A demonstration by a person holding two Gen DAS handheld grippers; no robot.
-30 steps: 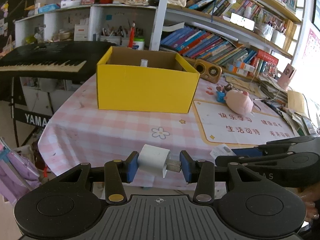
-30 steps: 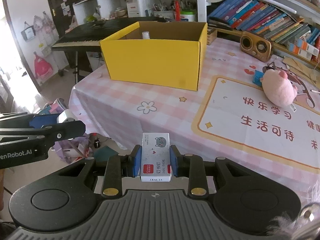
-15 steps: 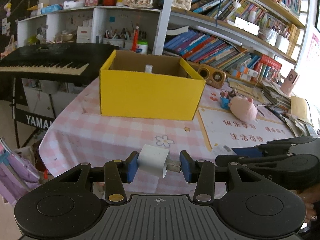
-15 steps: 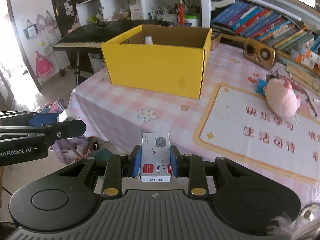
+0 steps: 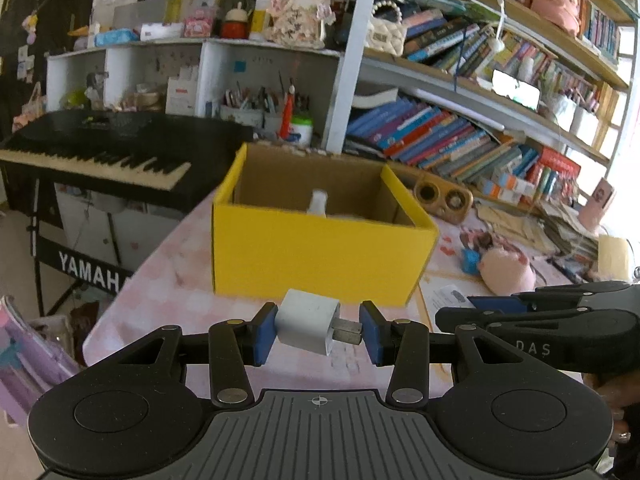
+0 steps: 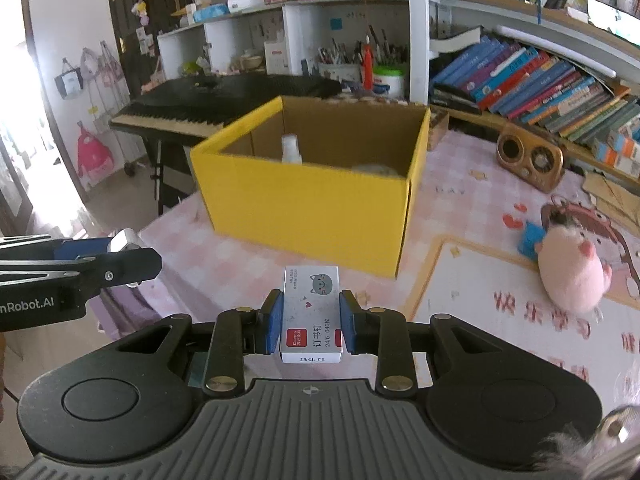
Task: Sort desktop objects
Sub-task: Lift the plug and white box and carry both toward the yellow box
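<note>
My left gripper [image 5: 318, 332] is shut on a white plug adapter [image 5: 307, 326], its metal prongs against the right pad, held in the air in front of the open yellow box [image 5: 320, 256]. My right gripper [image 6: 308, 323] is shut on a small white staple box [image 6: 311, 314] with a cat picture, also held short of the yellow box [image 6: 308, 212]. A white bottle [image 6: 290, 149] stands inside the box. The left gripper shows at the left edge of the right wrist view [image 6: 120, 250]; the right gripper shows at the right of the left wrist view [image 5: 476, 312].
The pink checked tablecloth [image 6: 240, 264] has a printed mat [image 6: 500, 312] on the right with a pink plush pig [image 6: 572, 276] and a small blue block [image 6: 530, 238]. A wooden speaker [image 6: 528, 158], bookshelves and a black keyboard [image 5: 96, 148] stand behind.
Both grippers have risen and moved toward the yellow box, which now looks larger with its inside visible. Both still hold their objects.
</note>
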